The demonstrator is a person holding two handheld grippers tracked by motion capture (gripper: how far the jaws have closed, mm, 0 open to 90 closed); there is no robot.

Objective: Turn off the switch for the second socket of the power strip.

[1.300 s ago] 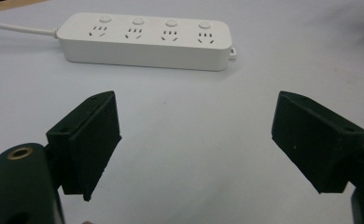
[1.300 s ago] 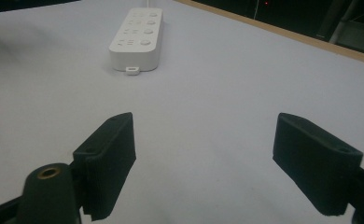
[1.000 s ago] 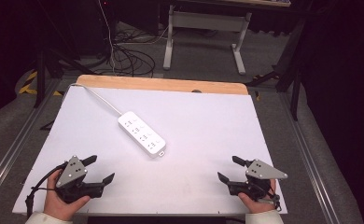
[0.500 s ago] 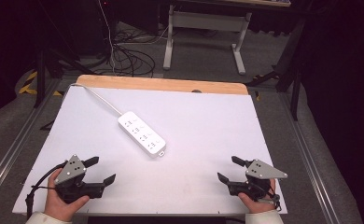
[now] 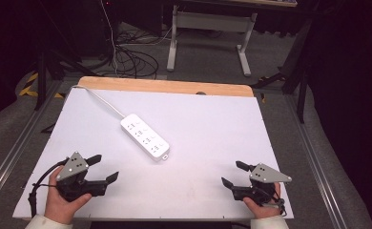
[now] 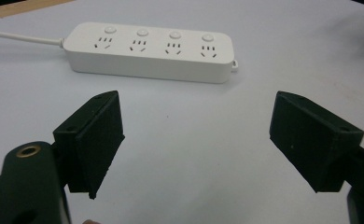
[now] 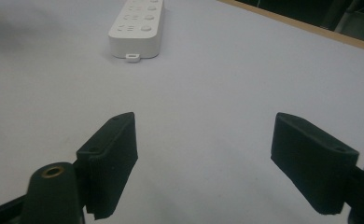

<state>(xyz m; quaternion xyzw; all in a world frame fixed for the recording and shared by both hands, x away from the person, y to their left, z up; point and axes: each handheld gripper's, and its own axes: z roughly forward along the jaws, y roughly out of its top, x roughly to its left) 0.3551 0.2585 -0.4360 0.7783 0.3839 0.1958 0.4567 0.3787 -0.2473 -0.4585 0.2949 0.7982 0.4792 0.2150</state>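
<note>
A white power strip [image 5: 145, 136] with several sockets lies slanted near the middle of the white table [image 5: 212, 124]; its white cord [image 5: 98, 99] runs off toward the far left corner. In the left gripper view the power strip [image 6: 150, 52] lies crosswise just beyond the jaws. At the front left a hand holds my left gripper [image 5: 103, 168], open and holding nothing. My right gripper [image 5: 232, 173] rests at the front right, open too, with bare table between its jaws; from there the power strip [image 7: 137, 29] shows end-on, farther off.
A wooden strip [image 5: 165, 87] edges the table's far side. Metal rails [image 5: 12, 152] run along both sides. Beyond the table, cables [image 5: 127, 52] lie on the floor by a white desk frame [image 5: 208, 28].
</note>
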